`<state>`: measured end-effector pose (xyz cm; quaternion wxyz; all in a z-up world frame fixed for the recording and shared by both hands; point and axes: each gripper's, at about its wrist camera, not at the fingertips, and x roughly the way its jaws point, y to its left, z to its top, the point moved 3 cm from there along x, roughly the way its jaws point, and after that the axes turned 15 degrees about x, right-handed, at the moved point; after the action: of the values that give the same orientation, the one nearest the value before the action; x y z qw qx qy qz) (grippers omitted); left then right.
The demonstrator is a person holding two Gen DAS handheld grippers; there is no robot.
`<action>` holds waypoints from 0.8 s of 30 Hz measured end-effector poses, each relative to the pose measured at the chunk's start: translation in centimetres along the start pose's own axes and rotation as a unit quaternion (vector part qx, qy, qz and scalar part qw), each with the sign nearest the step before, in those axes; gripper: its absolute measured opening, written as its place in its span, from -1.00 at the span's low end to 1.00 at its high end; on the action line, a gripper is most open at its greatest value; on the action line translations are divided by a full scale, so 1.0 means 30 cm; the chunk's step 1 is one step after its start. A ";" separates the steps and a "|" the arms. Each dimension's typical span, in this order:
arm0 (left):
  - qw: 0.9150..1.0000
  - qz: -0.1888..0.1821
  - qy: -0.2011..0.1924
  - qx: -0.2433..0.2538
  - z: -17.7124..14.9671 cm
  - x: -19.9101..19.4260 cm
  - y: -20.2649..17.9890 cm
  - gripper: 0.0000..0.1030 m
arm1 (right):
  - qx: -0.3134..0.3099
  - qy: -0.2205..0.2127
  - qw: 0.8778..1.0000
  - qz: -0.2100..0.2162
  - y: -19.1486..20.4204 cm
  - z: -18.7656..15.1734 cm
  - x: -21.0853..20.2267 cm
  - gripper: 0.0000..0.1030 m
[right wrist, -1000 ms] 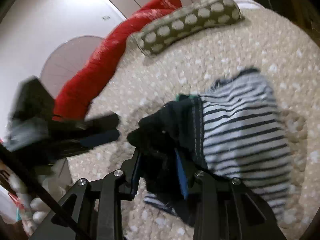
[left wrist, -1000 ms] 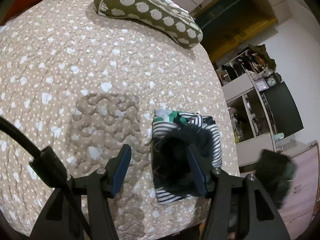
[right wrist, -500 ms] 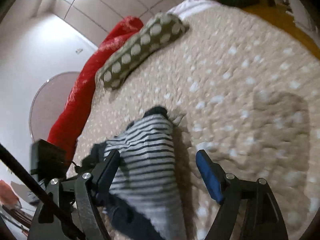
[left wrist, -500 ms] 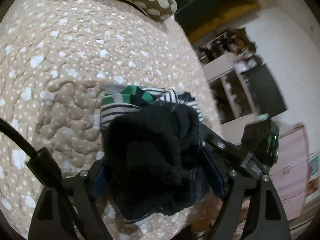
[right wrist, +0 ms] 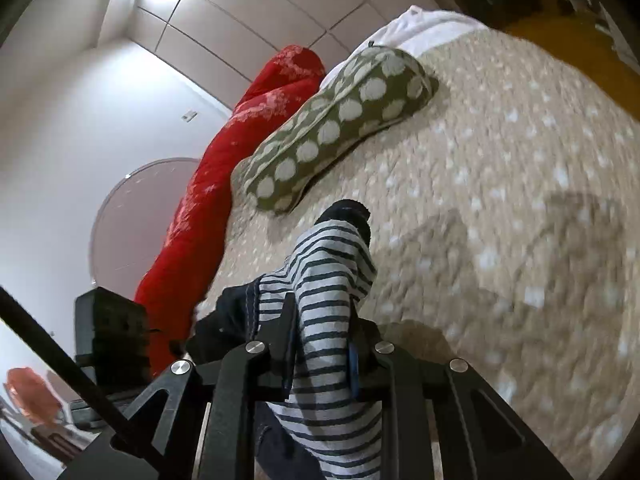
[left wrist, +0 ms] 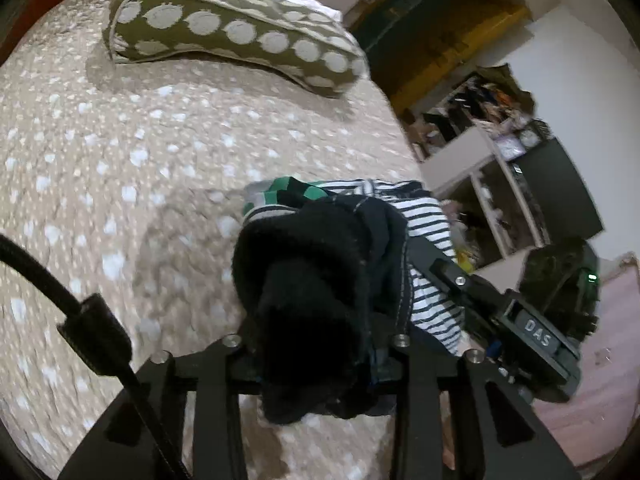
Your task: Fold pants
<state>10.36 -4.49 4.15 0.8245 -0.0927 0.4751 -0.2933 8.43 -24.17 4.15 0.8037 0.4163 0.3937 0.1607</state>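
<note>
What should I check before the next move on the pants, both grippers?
1. Left gripper has cloth: ok, shut on the dark fleecy side of the pants.
2. Right gripper has cloth: ok, shut on the striped side.
3. Grips apart from each other: cannot tell, the two look close together on one bunch.
4. Pants flat for folding: not ok, bunched and lifted at the grippers.
5. Landing spot on the bedspread: ok, bare quilt ahead.
6. Spotted pillow out of the way: ok, it lies farther up the bed.
</note>
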 end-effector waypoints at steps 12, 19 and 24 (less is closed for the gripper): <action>1.000 0.018 -0.012 0.004 -0.108 -0.064 0.026 0.04 | -0.086 -0.088 0.978 -0.168 -0.046 0.026 -0.011 -0.08; 0.982 0.164 -0.088 0.029 -0.177 -0.293 0.037 0.20 | -0.146 -0.020 0.984 -0.096 0.119 -0.148 0.060 -0.24; 0.944 0.286 -0.148 0.074 -0.216 -0.453 -0.033 0.57 | -0.139 0.019 0.980 -0.140 0.041 -0.207 0.208 -0.29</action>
<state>-0.60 3.29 11.04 0.9393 0.0656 0.3310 -0.0623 7.73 -16.40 -0.10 0.8607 0.2377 0.4372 0.1078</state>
